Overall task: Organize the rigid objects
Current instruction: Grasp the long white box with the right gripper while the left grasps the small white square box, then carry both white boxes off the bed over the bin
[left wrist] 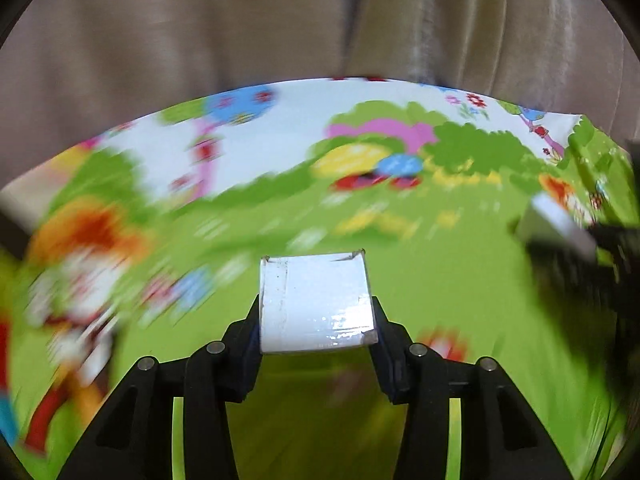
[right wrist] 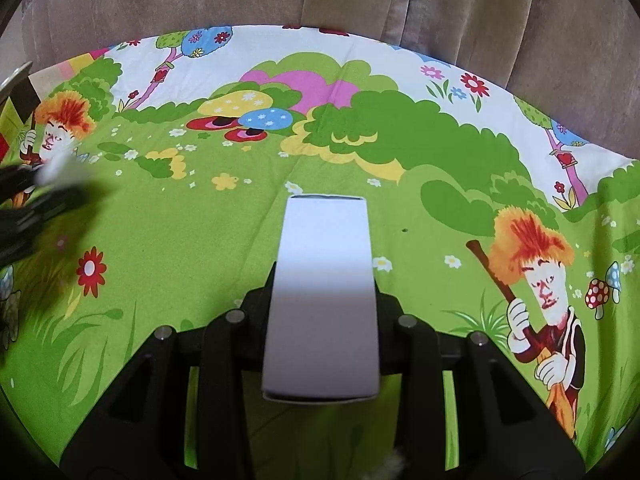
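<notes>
Black jaws of my left gripper [left wrist: 316, 320] clamp a short white box [left wrist: 314, 302], its glossy taped face scuffed at the corners. My right gripper [right wrist: 322, 300] is closed on a longer white box [right wrist: 322, 288], matte, smooth and flat-sided, lying along its fingers. Both boxes are held just above a cartoon-printed cloth [right wrist: 200, 220], bright green and lightly creased, with a beige curtain [right wrist: 400, 0] at the far edge. I judge the organizing is mid-way: both pieces are picked up, neither is placed, and I see no finished row or stack anywhere
</notes>
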